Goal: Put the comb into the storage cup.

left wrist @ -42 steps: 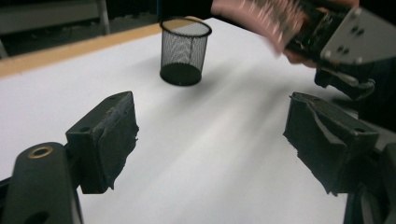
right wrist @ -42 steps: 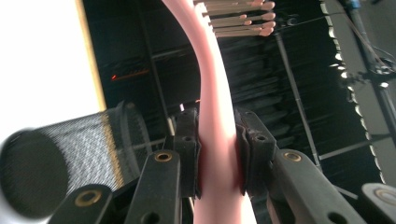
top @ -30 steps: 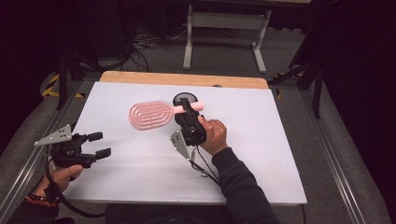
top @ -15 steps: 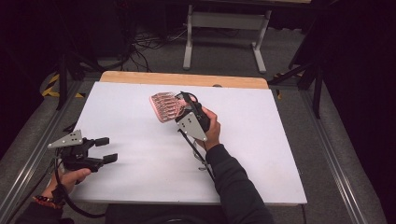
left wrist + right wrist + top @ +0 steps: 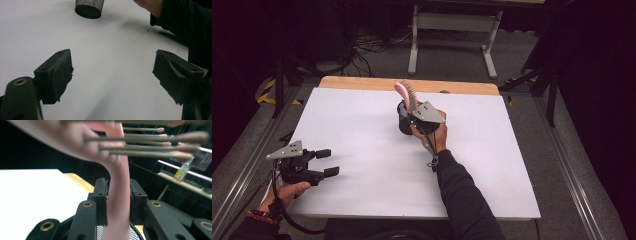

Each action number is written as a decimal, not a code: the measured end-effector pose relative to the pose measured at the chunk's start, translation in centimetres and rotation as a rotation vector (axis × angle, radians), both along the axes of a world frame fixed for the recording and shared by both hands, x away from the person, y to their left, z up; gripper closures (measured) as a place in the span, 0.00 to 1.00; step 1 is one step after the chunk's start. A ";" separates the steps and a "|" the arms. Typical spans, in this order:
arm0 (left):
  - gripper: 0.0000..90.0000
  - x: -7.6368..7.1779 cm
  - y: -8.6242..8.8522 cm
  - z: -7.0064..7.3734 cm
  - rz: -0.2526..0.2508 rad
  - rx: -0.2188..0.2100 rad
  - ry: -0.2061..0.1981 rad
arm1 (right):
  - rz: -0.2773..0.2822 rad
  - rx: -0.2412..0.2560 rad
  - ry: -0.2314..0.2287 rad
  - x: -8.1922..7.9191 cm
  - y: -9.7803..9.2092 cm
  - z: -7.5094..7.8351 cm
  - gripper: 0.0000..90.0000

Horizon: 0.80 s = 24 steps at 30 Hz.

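White table (image 5: pixel 362 125): right tongs (image 5: pixel 408 106) clamp the pink hairbrush (image 5: pixel 404 92) upright over the mesh cup (image 5: pixel 404 122); left tongs (image 5: pixel 326 162) gape, low.

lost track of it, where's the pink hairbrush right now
High view: the pink plastic hairbrush stands upright in the right tool, above the black mesh cup, near the table's far edge.
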<state>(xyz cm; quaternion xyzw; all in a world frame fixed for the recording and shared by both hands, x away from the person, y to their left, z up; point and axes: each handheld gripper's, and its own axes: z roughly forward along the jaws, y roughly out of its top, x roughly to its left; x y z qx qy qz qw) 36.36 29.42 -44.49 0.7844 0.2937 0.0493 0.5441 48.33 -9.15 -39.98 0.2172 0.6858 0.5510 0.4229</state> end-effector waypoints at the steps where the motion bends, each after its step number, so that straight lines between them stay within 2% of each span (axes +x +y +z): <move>1: 0.19 0.0 0.0 0.0 -0.002 0.000 0.001 | 0.009 0.010 0.016 0.3 -0.1 0.1 0.80; 5: 0.19 0.1 -0.1 -0.2 -0.004 0.002 0.003 | 0.019 0.032 0.055 1.3 -0.3 0.2 0.80; 13: 0.19 0.1 -0.1 -0.3 -0.011 0.003 -0.005 | 0.016 0.042 0.096 2.7 -0.2 -0.1 0.80; 16: 0.19 -0.1 -0.1 -0.3 -0.009 0.007 -0.025 | 0.014 0.047 0.129 3.2 -0.3 -0.3 0.80; 18: 0.19 -0.5 -0.1 -0.2 0.021 0.009 -0.105 | 0.012 0.062 0.149 3.5 -0.4 -0.4 0.80; 19: 0.19 -0.6 -0.1 -0.1 0.024 0.010 -0.127 | 0.006 0.068 0.162 3.5 -0.4 -0.5 0.80; 22: 0.19 -1.3 -0.3 0.0 0.041 0.044 -0.228 | 0.003 0.058 0.180 3.8 -0.4 -0.7 0.80; 23: 0.19 -1.4 -0.4 0.1 0.044 0.041 -0.245 | -0.003 0.054 0.184 3.9 -0.5 -0.8 0.80; 24: 0.18 -1.4 -0.4 0.1 0.044 0.041 -0.245 | -0.003 0.054 0.184 3.9 -0.5 -0.8 0.80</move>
